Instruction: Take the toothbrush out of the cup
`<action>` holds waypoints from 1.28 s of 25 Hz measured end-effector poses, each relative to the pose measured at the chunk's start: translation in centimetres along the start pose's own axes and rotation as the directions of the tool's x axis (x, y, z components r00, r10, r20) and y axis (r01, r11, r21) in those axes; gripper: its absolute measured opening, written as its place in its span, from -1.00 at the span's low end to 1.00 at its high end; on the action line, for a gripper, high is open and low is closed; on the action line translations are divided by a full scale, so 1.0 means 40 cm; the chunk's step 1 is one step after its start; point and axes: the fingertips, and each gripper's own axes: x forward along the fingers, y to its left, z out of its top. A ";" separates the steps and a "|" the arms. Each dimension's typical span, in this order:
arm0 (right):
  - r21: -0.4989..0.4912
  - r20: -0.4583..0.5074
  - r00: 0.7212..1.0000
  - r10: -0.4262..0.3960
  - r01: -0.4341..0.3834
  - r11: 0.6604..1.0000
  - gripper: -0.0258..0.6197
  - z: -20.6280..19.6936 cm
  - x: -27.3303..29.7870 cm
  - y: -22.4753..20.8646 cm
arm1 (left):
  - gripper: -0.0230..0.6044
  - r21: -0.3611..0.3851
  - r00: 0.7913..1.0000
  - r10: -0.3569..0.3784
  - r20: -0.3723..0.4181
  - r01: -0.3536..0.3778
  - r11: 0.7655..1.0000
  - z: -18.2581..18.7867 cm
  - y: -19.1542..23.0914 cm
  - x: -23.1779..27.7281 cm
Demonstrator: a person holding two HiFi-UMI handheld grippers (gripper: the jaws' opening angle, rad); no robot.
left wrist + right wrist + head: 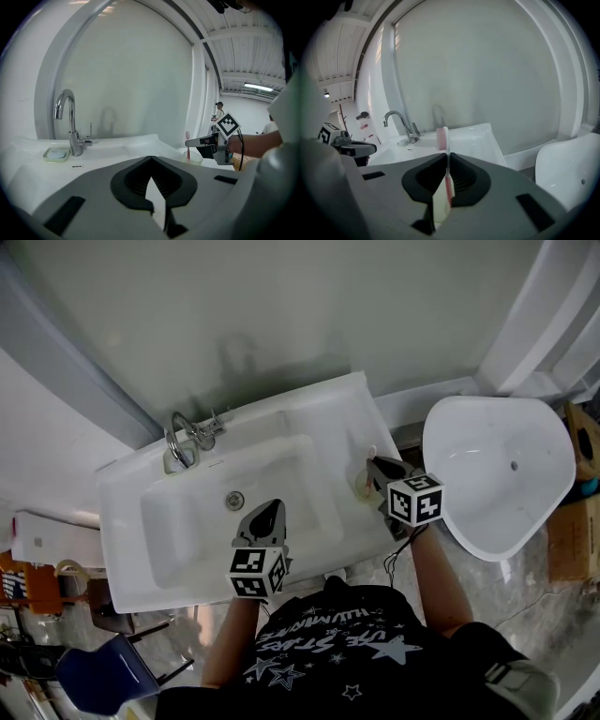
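A pink toothbrush stands upright between the jaws of my right gripper, which is shut on its handle with the bristle head sticking up above the fingertips. In the left gripper view the toothbrush rises out of a clear cup on the basin's right ledge, with the right gripper on it. From the head view the cup sits just under the right gripper. My left gripper hovers over the basin's front, jaws together and empty, and the left gripper points toward the back wall.
The white washbasin carries a chrome faucet at its back left and a soap dish beside it. A white toilet stands close on the right. A blue chair and cardboard boxes are on the floor.
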 end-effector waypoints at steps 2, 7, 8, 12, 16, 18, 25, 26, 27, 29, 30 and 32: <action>0.003 0.012 1.000 -0.004 0.004 1.000 -0.82 0.009 -0.006 0.010 | -0.88 -0.001 1.000 0.000 0.005 0.000 1.000 0.001 0.008 -0.012; -0.017 0.048 0.999 -0.023 0.023 1.000 -0.82 0.040 -0.033 0.033 | -0.88 0.001 1.000 -0.008 0.022 0.007 1.000 0.005 0.016 -0.048; -0.025 0.056 0.998 -0.027 0.029 0.999 -0.82 0.048 -0.040 0.037 | -0.88 0.001 1.000 -0.009 0.026 0.009 1.000 0.006 0.018 -0.056; -0.049 0.097 0.994 -0.050 0.055 0.997 -0.82 0.093 -0.074 0.053 | -0.88 0.006 0.999 -0.016 0.039 0.016 1.000 0.011 0.028 -0.089; -0.062 0.153 0.986 -0.071 0.081 0.995 -0.82 0.147 -0.117 0.075 | -0.88 0.010 0.998 -0.022 0.056 0.021 1.000 0.021 0.037 -0.127; -0.075 0.181 0.980 -0.079 0.094 0.993 -0.82 0.173 -0.143 0.089 | -0.88 0.013 0.997 -0.027 0.066 0.026 1.000 0.026 0.038 -0.147; -0.095 0.263 0.959 -0.106 0.135 0.986 -0.82 0.234 -0.230 0.143 | -0.88 0.027 0.995 -0.058 0.080 0.056 0.998 0.019 0.034 -0.213; -0.095 0.270 0.957 -0.108 0.139 0.986 -0.82 0.234 -0.243 0.152 | -0.88 0.028 0.995 -0.061 0.081 0.059 0.998 0.016 0.031 -0.225; -0.094 0.276 0.955 -0.110 0.141 0.986 -0.82 0.231 -0.256 0.161 | -0.88 0.029 0.995 -0.063 0.082 0.061 0.998 0.012 0.028 -0.238; -0.090 0.282 0.953 -0.111 0.141 0.986 -0.82 0.219 -0.276 0.182 | -0.88 0.030 0.994 -0.065 0.083 0.063 0.998 0.001 0.026 -0.265; -0.088 0.283 0.953 -0.109 0.139 0.986 -0.82 0.211 -0.284 0.194 | -0.88 0.030 0.994 -0.065 0.083 0.063 0.998 -0.005 0.027 -0.279; -0.083 0.284 0.953 -0.109 0.137 0.987 -0.82 0.194 -0.297 0.216 | -0.88 0.028 0.995 -0.064 0.082 0.062 0.998 -0.020 0.031 -0.308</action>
